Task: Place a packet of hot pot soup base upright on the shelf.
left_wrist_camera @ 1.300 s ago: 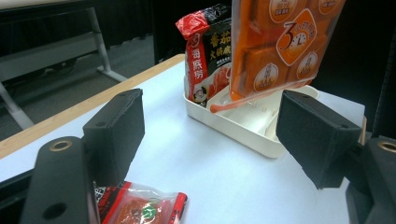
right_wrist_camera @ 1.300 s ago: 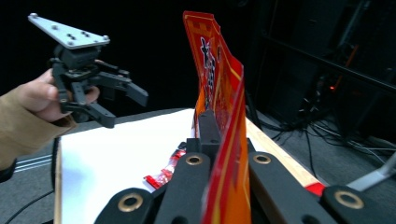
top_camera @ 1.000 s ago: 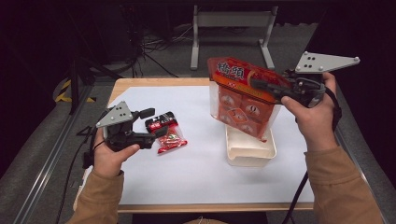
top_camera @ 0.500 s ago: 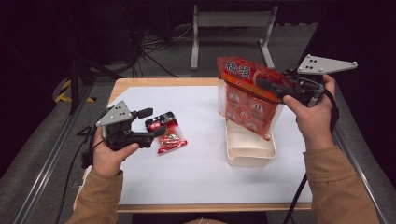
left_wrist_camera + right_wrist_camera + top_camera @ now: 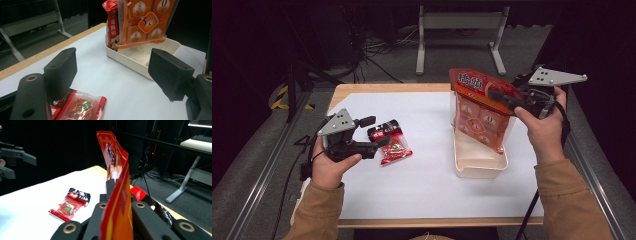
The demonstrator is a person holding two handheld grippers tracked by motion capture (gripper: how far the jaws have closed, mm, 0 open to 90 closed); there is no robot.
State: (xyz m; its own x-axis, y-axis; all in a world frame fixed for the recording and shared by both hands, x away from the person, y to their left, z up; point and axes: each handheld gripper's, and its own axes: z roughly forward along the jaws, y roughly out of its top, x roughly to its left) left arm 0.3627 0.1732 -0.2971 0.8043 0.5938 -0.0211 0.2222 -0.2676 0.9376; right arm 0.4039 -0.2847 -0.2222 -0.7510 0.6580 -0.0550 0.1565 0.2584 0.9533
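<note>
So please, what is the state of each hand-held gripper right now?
Left hand-held gripper: open, holding nothing, beside the small red packet.
Right hand-held gripper: closed on the large orange bag.

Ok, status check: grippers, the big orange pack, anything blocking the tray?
Right gripper shut on orange pack, hanging over cream tray. Left gripper open beside small red packet. Tray's near end bare, nothing blocking.

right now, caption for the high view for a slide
Right claw holds large orange-red snack bag over cream plastic tray.
</note>
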